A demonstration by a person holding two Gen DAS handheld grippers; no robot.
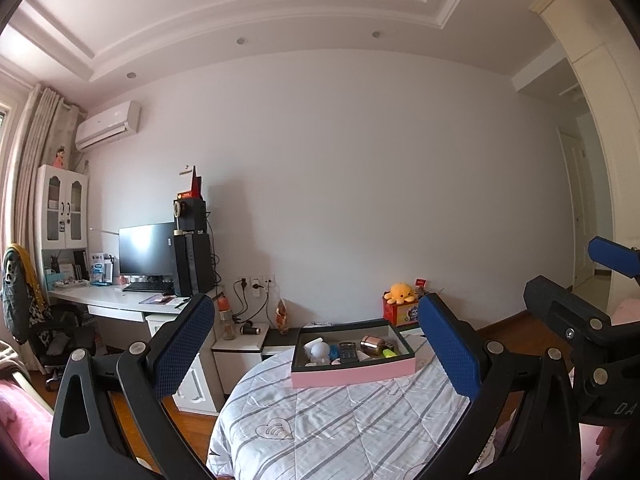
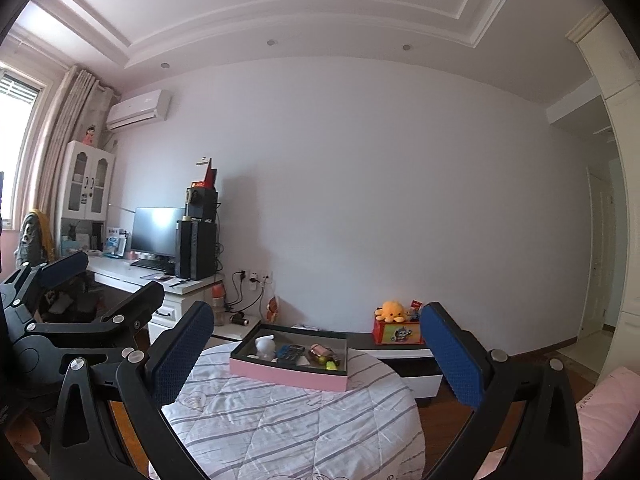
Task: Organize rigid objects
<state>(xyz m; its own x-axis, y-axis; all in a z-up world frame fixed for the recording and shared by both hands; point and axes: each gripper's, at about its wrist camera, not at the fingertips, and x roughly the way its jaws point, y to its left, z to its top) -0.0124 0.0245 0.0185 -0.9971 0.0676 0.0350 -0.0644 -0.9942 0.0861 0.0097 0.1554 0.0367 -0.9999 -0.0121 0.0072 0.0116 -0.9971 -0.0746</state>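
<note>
A pink box [image 1: 352, 374] with a dark rim sits at the far end of a striped quilted surface [image 1: 340, 428]. It holds a white round figure [image 1: 319, 352], a black remote [image 1: 348, 351], a metallic cylinder [image 1: 373, 345] and a yellow-green item [image 1: 389, 353]. The box also shows in the right wrist view [image 2: 288, 376]. My left gripper [image 1: 320, 344] is open and empty, raised well short of the box. My right gripper [image 2: 316, 352] is open and empty, also held back from it. Each gripper appears at the edge of the other's view.
A red box with an orange plush octopus [image 1: 400, 294] stands on a low cabinet behind the pink box. A white desk [image 1: 120, 300] with monitor and black speakers is at the left, with a chair [image 1: 36, 320]. A white nightstand [image 1: 240, 344] holds a bottle.
</note>
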